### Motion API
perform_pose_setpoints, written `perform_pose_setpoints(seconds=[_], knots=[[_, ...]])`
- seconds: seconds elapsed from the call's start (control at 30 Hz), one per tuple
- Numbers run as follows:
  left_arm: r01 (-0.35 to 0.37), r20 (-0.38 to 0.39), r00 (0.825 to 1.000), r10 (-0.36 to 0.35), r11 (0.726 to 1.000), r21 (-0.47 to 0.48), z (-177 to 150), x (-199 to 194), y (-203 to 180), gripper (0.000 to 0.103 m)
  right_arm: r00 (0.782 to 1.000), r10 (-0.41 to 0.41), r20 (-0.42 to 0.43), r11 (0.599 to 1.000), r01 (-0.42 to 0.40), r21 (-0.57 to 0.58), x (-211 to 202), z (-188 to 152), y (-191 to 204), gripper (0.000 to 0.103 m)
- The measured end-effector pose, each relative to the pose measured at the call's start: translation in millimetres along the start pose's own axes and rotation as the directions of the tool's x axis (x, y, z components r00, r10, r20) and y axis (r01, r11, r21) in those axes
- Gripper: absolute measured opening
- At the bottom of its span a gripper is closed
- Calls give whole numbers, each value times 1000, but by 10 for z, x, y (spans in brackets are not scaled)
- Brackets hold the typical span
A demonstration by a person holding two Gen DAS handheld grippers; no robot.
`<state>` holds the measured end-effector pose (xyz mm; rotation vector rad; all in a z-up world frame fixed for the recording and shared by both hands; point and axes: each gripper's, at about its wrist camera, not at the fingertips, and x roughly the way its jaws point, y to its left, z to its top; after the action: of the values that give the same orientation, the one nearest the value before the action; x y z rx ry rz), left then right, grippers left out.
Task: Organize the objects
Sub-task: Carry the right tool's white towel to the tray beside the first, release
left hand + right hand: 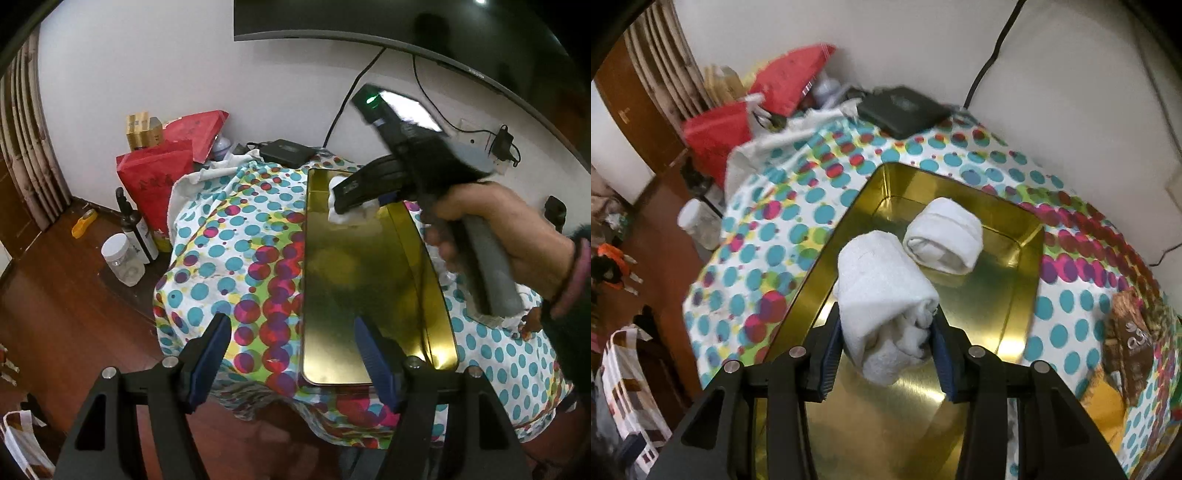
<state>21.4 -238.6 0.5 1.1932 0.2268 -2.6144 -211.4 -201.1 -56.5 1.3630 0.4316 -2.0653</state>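
Towel roll (886, 299) sits pinched between the two blue pads of my right tool (886, 350), the pads pressing its crumpled near end from both sides while the smooth rolled end sticks out ahead and up past the fingertips. I hold it over the gold tray (1004, 306), above the tray's near half and clear of the metal floor. A second towel roll (943, 236) already lies inside the tray toward its far end, just beyond the one I carry and not touching it. The tray rests on the worktop under a dotted cloth (757, 258), with a black box (901, 110) at the far edge near the wall.

From my left side, my right hand (491, 236) grips the handle and the right tool (354, 199) shows over the far part of the tray (332, 240) with white towel (351, 216) bunched at its tip. My left tool (291, 350) stands wide open with nothing between its pads, poised at the near end of the tray; its right finger overlaps the tray's near edge and its left finger hangs over the cloth (221, 258) beside it. Red bags (159, 184) and a clear jar (123, 260) stand on the floor past the worktop's left side
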Motion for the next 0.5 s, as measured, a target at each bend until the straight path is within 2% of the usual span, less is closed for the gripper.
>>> perform_pose_setpoints(seconds=[0.07, 0.17, 0.4, 0.5], knots=[[-2, -5, 1000, 2, 1000, -14, 3, 0, 40, 71, 998, -58, -13, 998, 58, -9, 139, 78, 29, 42], [3, -12, 1000, -4, 1000, -25, -4, 2, 77, 71, 995, -92, -32, 996, 91, -12, 295, 192, 53, 42], [-5, -43, 999, 3, 999, -33, -32, 52, 103, 71, 994, -85, -66, 996, 87, 34, 543, 345, 21, 42], [-10, -47, 999, 9, 1000, -29, -36, 45, 90, 71, 993, -104, -56, 994, 106, 30, 593, 357, 37, 46]])
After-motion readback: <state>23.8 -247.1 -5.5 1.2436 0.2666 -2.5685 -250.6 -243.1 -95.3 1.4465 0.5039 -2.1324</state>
